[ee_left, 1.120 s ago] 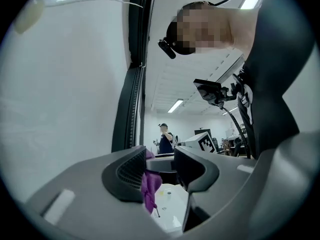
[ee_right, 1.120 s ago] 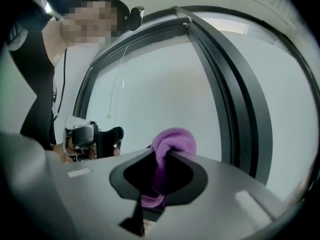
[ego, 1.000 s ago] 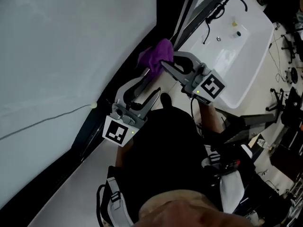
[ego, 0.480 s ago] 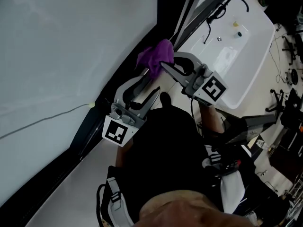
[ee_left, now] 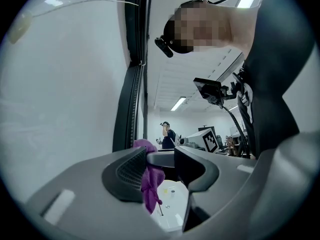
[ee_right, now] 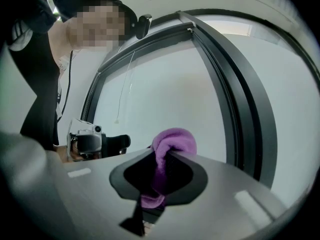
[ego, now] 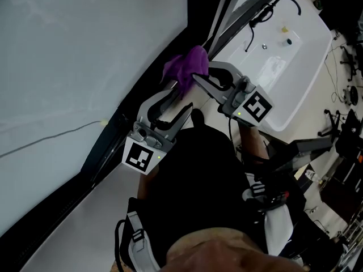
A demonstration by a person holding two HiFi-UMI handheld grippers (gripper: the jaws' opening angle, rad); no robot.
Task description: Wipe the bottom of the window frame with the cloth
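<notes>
**Purple cloth parked on the frame, wipe barely advanced**

Purple cloth (ego: pixel 186 68) sat bunched against the black window frame (ego: pixel 105 152) when we took this moment, pinched firmly in the right tongs (ego: pixel 197 75). The right gripper view showed its folds squeezed between the two pads, with a rounded lump bulging out beyond the tips. The left tongs (ego: pixel 178 100) stood just beside it with their jaws apart and gripping nothing. In the left gripper view the cloth hung next to one pad, and we could not tell whether it touched.

Against the pictures from a second before, we found almost nothing changed. Both tongs kept the same pose and the cloth stayed at the same spot on the frame, while the white basin (ego: pixel 300 67) and the pane (ego: pixel 85 50) slid slightly in the head view, which we read as the head camera shifting. We judged that the wiping stroke had paused or was only starting. The long dark run of frame toward the lower left looked unwiped, so most of the task remained. The next move seemed to call for dragging the clamped cloth along that channel while keeping it pressed down.
</notes>
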